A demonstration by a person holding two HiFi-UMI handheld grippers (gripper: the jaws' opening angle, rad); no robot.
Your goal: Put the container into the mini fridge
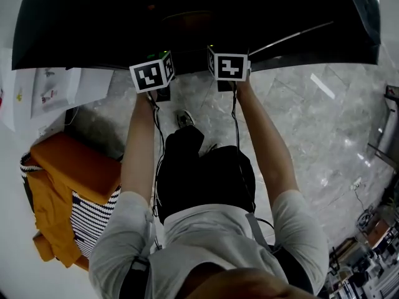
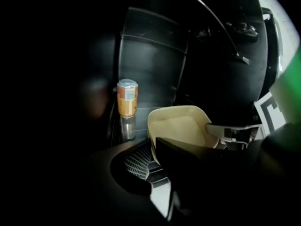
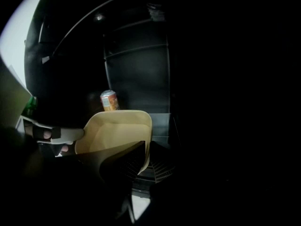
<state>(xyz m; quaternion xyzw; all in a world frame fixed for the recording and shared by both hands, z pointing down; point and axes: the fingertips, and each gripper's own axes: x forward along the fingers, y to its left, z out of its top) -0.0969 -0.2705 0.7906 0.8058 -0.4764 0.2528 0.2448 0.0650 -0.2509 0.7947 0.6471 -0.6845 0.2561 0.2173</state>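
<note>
Far left on the marble floor (image 1: pixel 299 117), an orange bag (image 1: pixel 68 167) with striped cloth is seen, well apart from the action. Next along, the left gripper (image 2: pixel 153 146) is reached into the dark mini fridge (image 2: pixel 150 55). Its fingers (image 2: pixel 136 161) are clamped on the left wall of the beige container (image 2: pixel 181 126), the rim pinched with one finger outside and one inside. Just beyond, an orange can (image 2: pixel 127 98) is stood upright at the back of the fridge, near the container's far left corner but apart from it. In the middle, the container is carried open side up inside the fridge mouth, gripped from both sides. Whether its base touches the fridge shelf cannot be told. Over on the right, the right gripper (image 3: pixel 146 150) is closed tight on the container's opposite wall, which is nipped between its fingers.
</note>
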